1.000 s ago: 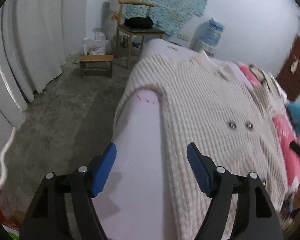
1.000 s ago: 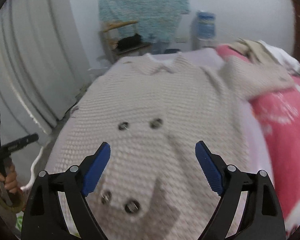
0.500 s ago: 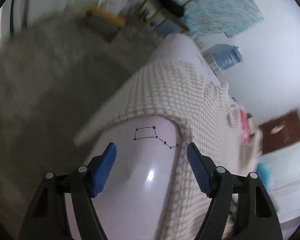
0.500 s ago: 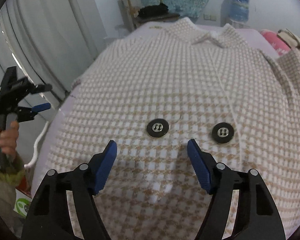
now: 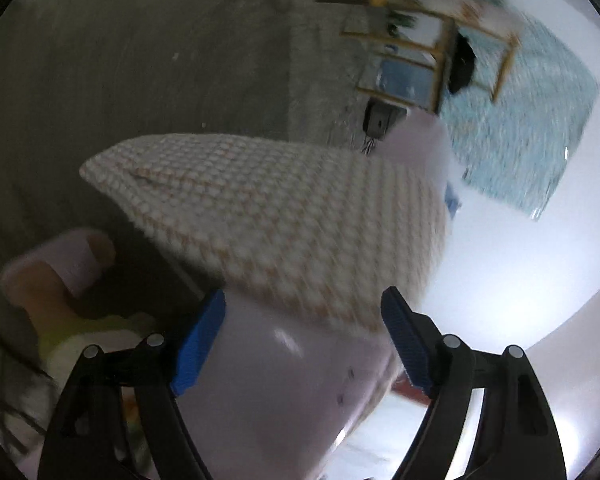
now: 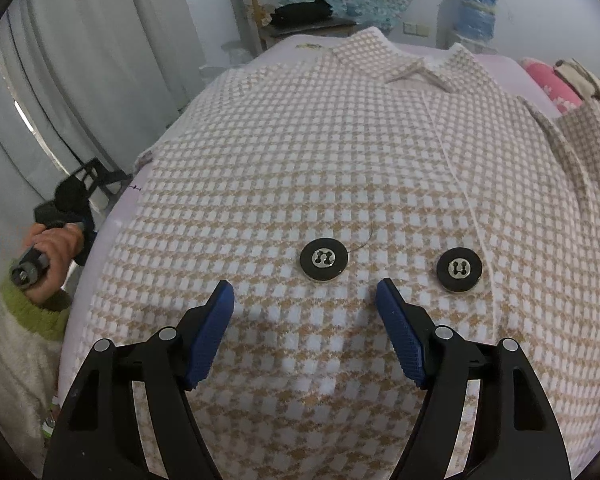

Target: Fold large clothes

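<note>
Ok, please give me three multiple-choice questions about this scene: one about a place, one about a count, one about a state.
1. Where does the checked coat lie?
A. spread on the bed
B. on the chair
C. on the floor

2. How many black buttons show ahead of the right gripper?
A. one
B. two
C. four

3. What does the right gripper hold?
A. a button
B. the coat's collar
C. nothing

Answers:
1 A, the coat lies flat across the pale sheet.
2 B, two buttons sit side by side, the second to the right.
3 C, its blue fingers stand apart, with only flat coat fabric seen beyond them.
</note>
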`<move>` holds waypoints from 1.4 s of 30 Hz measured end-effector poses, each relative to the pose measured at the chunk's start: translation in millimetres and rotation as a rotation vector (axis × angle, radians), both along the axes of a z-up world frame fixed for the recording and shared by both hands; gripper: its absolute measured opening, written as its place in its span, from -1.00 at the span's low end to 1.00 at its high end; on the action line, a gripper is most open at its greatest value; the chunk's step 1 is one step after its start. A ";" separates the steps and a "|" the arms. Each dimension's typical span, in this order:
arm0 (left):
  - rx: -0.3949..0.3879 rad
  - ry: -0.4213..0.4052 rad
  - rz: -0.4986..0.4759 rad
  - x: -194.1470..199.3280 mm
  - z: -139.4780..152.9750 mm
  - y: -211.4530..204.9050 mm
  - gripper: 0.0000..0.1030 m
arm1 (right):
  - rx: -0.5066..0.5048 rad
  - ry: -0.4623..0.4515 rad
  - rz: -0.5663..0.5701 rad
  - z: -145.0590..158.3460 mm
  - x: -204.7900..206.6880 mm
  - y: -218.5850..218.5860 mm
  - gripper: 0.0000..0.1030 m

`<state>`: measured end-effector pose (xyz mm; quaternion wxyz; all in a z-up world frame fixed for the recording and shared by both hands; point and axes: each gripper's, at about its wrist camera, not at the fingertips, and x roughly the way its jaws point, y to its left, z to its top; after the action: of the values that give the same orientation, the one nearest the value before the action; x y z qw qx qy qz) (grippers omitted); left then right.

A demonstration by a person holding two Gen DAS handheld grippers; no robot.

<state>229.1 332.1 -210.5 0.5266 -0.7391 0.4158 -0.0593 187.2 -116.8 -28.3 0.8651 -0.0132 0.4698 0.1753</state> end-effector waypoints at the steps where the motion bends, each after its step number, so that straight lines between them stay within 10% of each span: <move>1: -0.046 0.016 0.020 1.8 -12.7 2.8 0.51 | -0.001 0.002 -0.003 -0.1 0.6 0.2 0.36; 8: -0.166 0.075 0.032 23.6 -52.9 6.2 0.49 | -0.022 0.006 -0.020 0.6 5.0 4.4 0.35; 16: -0.080 0.100 0.041 39.1 -58.9 21.8 -0.56 | -0.058 -0.012 -0.040 4.1 3.5 2.9 0.34; 25: 0.513 -0.011 0.046 47.4 70.8 46.3 -0.82 | -0.026 -0.033 -0.058 10.7 2.3 -7.5 0.34; 33: 1.267 -0.432 -0.093 45.1 282.5 -73.5 -0.82 | 0.002 -0.073 -0.067 22.7 -13.8 -20.4 0.34; 38: 1.428 -0.643 -0.404 48.4 322.4 -204.8 -0.81 | 0.041 -0.100 -0.105 33.9 -27.6 -40.2 0.34; 42: 1.348 -0.650 -0.636 46.1 289.3 -277.1 -0.75 | 0.064 -0.110 -0.131 37.0 -39.7 -61.2 0.34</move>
<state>275.2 54.9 78.8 0.9109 -0.0555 0.3786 -0.1545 147.5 -178.1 8.7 0.8992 0.0356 0.4155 0.1323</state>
